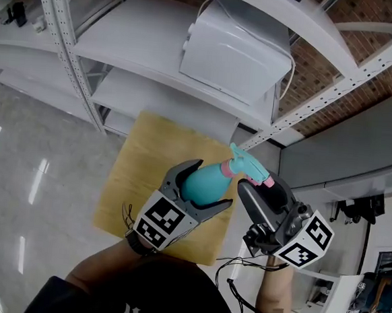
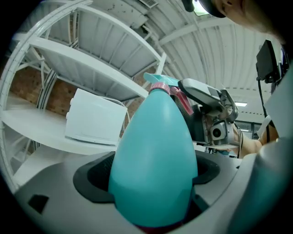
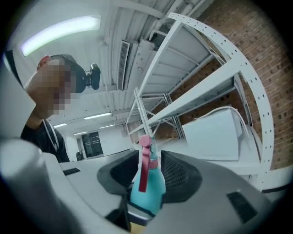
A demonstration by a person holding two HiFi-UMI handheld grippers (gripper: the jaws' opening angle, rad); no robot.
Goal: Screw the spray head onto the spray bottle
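ok so the left gripper [image 2: 153, 192] is clamped around the fat body of the teal spray bottle [image 1: 200, 186], jaws spread fairly wide because the bottle is wide there, pads tight on both sides. The right gripper [image 1: 258, 183] is only about half open and closed on the spray head [image 1: 246, 164], the teal top with the pink trigger [image 3: 143, 167]. In its own view the trigger hangs right between the two black pads [image 3: 181, 176] and the teal sits against them on both sides. The head is sitting on the bottle neck, and the whole thing is held up in the air, tilted, over a wooden table [image 1: 147, 175]. That table only really shows in the head view, the left gripper view shows none of it. The left gripper view does show the right gripper sitting just beside the spray head, plus a white box [image 2: 94, 119] on a shelf behind. The right gripper view looks the other way and catches a person in a dark top [image 3: 43, 132] and the ceiling lights [image 3: 59, 29]. For room: the bottle is over the right half of the table, near its far right corner. White shelves [image 1: 157, 55] are beyond it, and a slanted perforated shelf rail [image 1: 322, 98] runs just past the spray head in the head view, though how near it really is I can't tell. Shiny floor [image 1: 21, 145] lies to the left of the table
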